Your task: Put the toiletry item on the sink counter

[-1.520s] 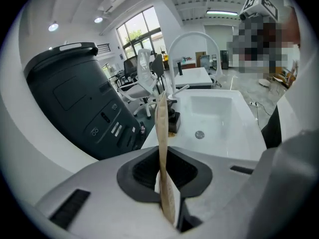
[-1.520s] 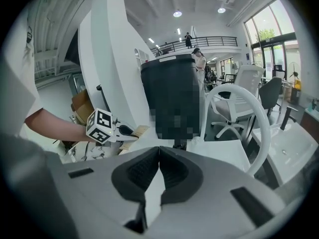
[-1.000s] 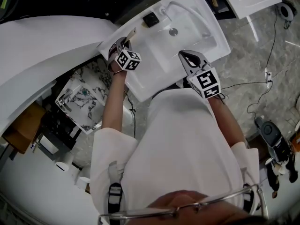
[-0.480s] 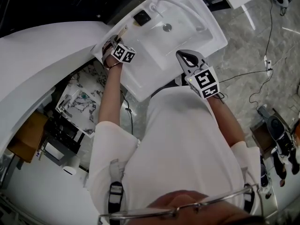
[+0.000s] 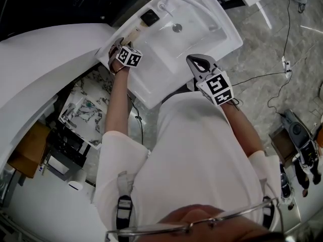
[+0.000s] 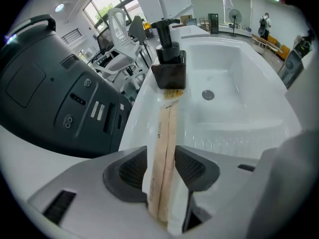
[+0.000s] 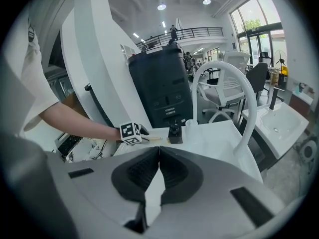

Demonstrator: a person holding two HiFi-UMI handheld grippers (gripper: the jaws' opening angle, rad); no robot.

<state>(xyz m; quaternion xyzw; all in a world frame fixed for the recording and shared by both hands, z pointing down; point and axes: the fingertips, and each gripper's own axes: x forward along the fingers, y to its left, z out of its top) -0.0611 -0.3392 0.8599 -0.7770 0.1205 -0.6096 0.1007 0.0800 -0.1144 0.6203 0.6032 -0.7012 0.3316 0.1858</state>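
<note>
A long tan toiletry packet (image 6: 164, 148) lies between the jaws of my left gripper (image 6: 161, 169), its far tip on the white sink counter (image 6: 144, 118) just short of a black soap dispenser (image 6: 168, 63). The jaws are opening; the pads stand beside the packet without pressing it. In the head view the left gripper (image 5: 120, 43) is at the counter's back left corner, with the packet (image 5: 133, 33) pointing at the dispenser (image 5: 149, 17). My right gripper (image 5: 199, 62) hovers over the counter's front edge, shut and empty, as the right gripper view (image 7: 158, 158) shows too.
The basin (image 5: 189, 32) with its drain (image 5: 176, 27) fills the middle of the counter. A dark grey machine (image 6: 55, 93) stands right beside the counter's left edge. A marbled tray (image 5: 86, 107) sits lower left. Cables run over the stone floor (image 5: 272, 59).
My left gripper has moved back along the counter's left rim toward the soap dispenser, carrying the packet. The right gripper has hardly shifted.
</note>
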